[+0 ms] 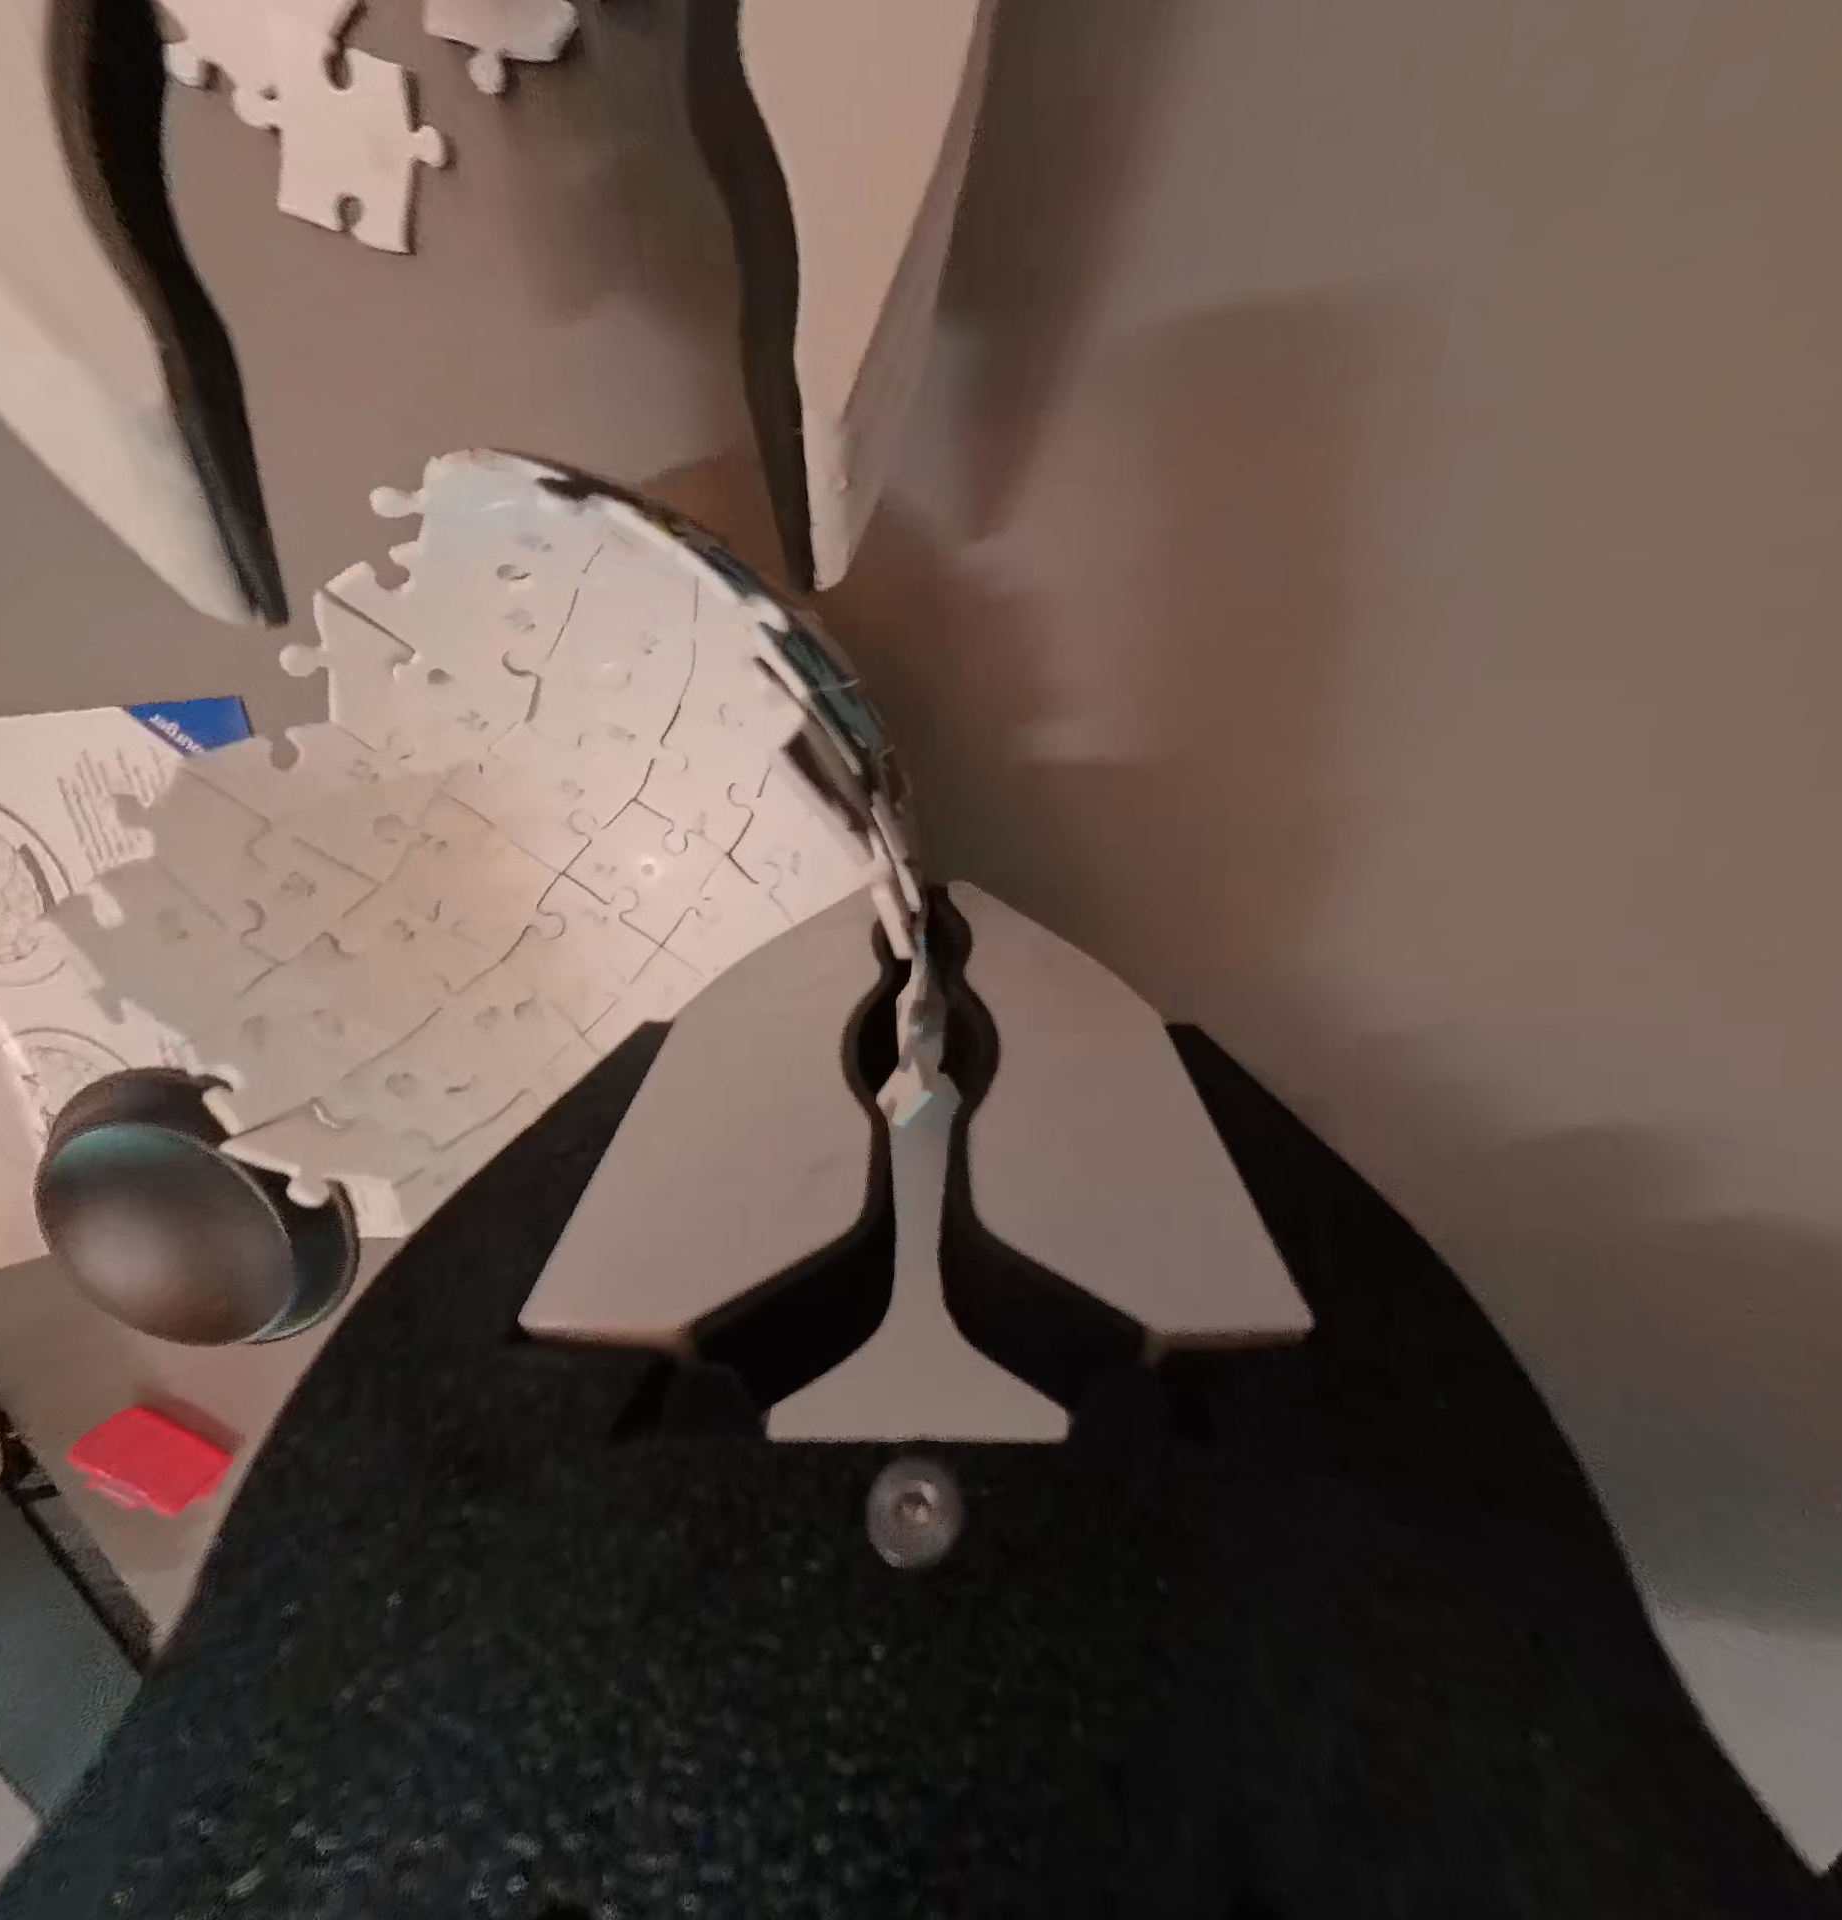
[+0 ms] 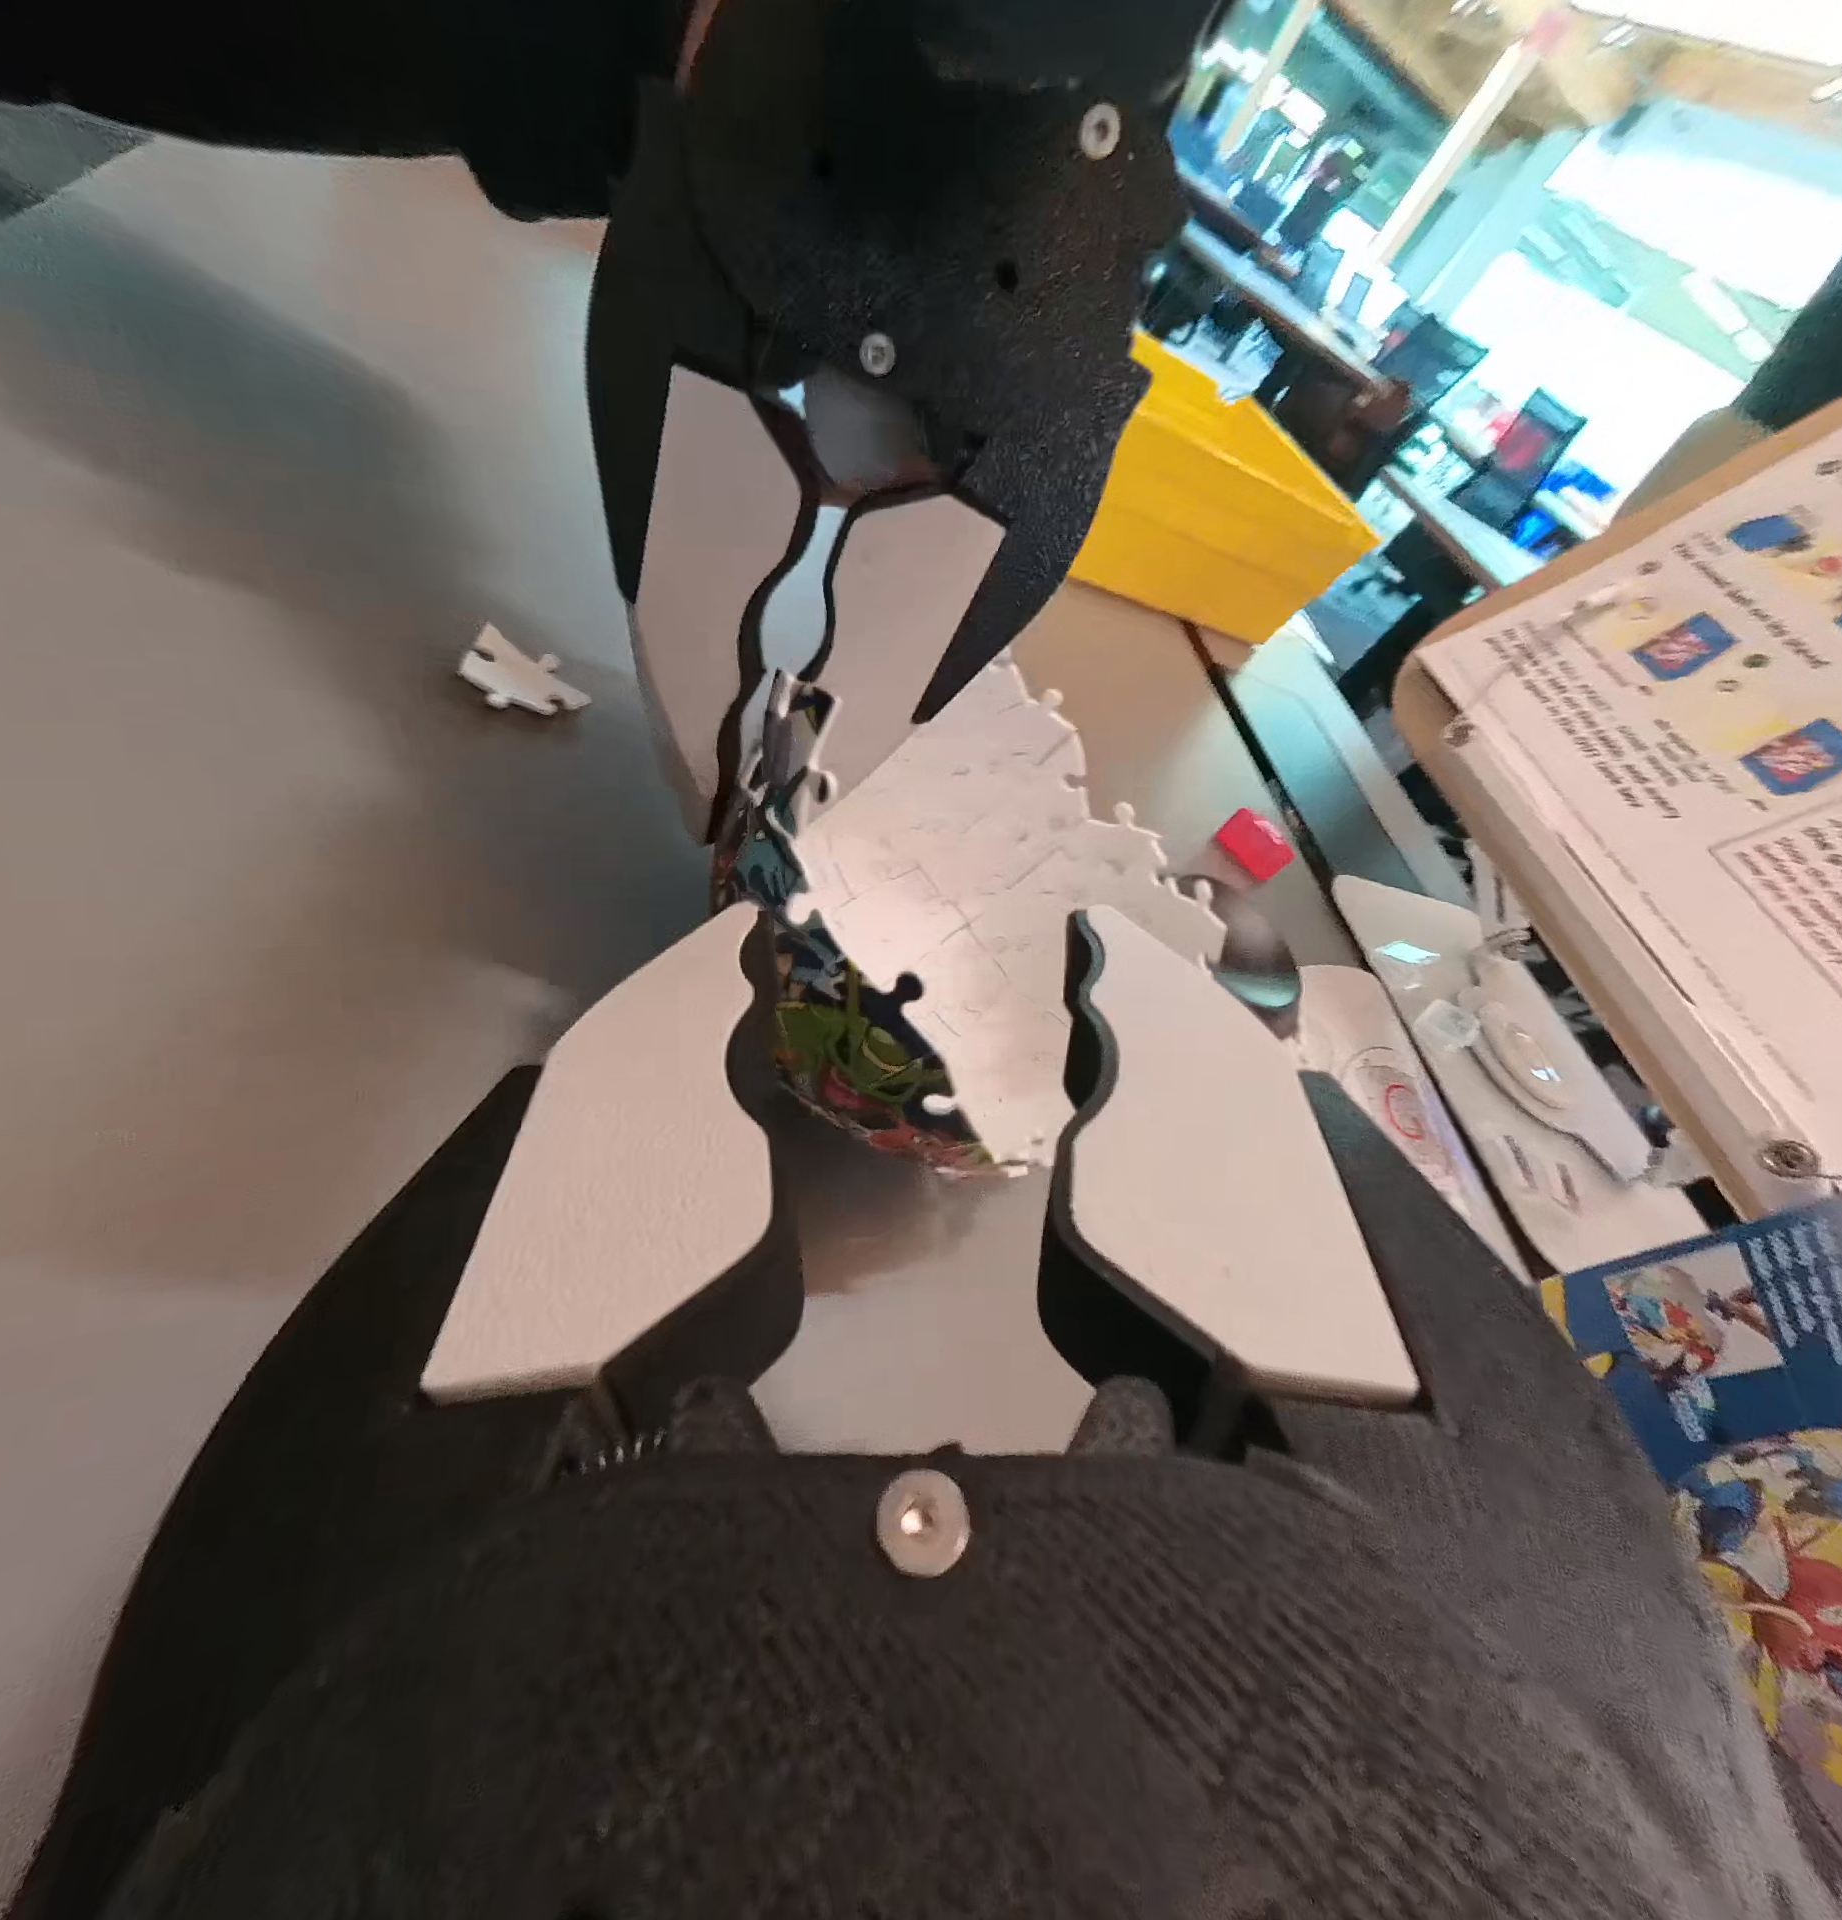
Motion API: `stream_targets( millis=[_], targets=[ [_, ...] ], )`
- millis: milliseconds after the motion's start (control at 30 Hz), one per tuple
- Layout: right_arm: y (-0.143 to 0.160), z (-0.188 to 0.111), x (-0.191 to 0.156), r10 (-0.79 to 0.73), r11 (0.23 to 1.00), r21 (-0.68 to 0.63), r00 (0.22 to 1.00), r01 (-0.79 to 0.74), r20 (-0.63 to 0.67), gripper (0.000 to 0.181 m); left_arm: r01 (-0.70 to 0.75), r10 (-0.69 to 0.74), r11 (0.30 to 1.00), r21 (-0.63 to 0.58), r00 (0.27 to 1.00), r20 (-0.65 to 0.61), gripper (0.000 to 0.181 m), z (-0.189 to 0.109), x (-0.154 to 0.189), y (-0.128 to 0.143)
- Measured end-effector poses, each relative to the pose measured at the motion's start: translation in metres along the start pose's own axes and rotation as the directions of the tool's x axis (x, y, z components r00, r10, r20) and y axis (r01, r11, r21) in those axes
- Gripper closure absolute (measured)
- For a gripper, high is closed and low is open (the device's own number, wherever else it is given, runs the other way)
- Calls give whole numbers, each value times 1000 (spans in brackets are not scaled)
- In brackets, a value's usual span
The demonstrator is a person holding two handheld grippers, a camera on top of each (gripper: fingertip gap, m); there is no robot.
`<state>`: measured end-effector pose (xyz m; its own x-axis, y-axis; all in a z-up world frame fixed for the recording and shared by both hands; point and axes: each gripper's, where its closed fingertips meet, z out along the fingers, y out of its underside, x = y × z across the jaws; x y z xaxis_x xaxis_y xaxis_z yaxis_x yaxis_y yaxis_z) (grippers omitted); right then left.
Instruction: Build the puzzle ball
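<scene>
Assembly of the puzzle ball stands at roughly the half-shell stage, as judged from the curved bowl of joined pieces whose white inner face shows in both views and whose printed outer face shows along the rim. The step in hand appears to be steadying the shell so that another piece can be pressed into its jagged edge.

Left gripper: jaws nearly shut, pinching the rim of the shell between the fingers, with a piece's tab visible in the narrow gap. The shell hangs from this pinch, above the grey table.

Right gripper: jaws parted, straddling the lower part of the shell; whether either finger touches the shell cannot be told. In the left wrist view, one right finger tip sits just beside the shell's outer face.

Relative to the shell: loose white pieces lie on the table beyond it; an instruction sheet, a dark round stand and a small red block lie on its open side; the printed box lies nearer the right gripper.

The next move likely calls for the right gripper to leave the shell, fetch a loose piece and align its tabs with the rim, while the left pinch stays firm without buckling the joints.
</scene>
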<state>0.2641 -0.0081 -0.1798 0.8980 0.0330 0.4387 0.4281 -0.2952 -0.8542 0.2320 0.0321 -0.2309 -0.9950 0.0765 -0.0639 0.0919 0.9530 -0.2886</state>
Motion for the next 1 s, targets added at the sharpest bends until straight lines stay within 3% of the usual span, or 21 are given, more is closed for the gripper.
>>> stream_targets(
  millis=[167, 267, 533, 867, 1000],
  targets=[
    [-16, 0, -10, -6, 1000, -22, 996, 8, 84, 128, -68, 68, 997, -42, 998, -11, 179, -3, 0, 3],
    [-35, 0, -14, 70, 996, 53, 988, -77, 136, 134, -85, 85, 996, -35, 996, -9, 177, -6, -3, 1],
    [-12, 8, -5, 180, 983, -35, 978, -178, 102, 153, -145, 145, 989, 0, 989, -37, 176, -5, -4, -3],
    [-22, 13, -20, 245, 968, -41, 906, -246, 344, 147, -166, 166, 986, 4, 984, -60, 176, -6, -4, -1],
    [-14, 20, -17, 246, 969, -73, 915, -235, 320, 157, -164, 165, 986, 22, 984, -69, 176, -6, -5, -3]
  ],
)
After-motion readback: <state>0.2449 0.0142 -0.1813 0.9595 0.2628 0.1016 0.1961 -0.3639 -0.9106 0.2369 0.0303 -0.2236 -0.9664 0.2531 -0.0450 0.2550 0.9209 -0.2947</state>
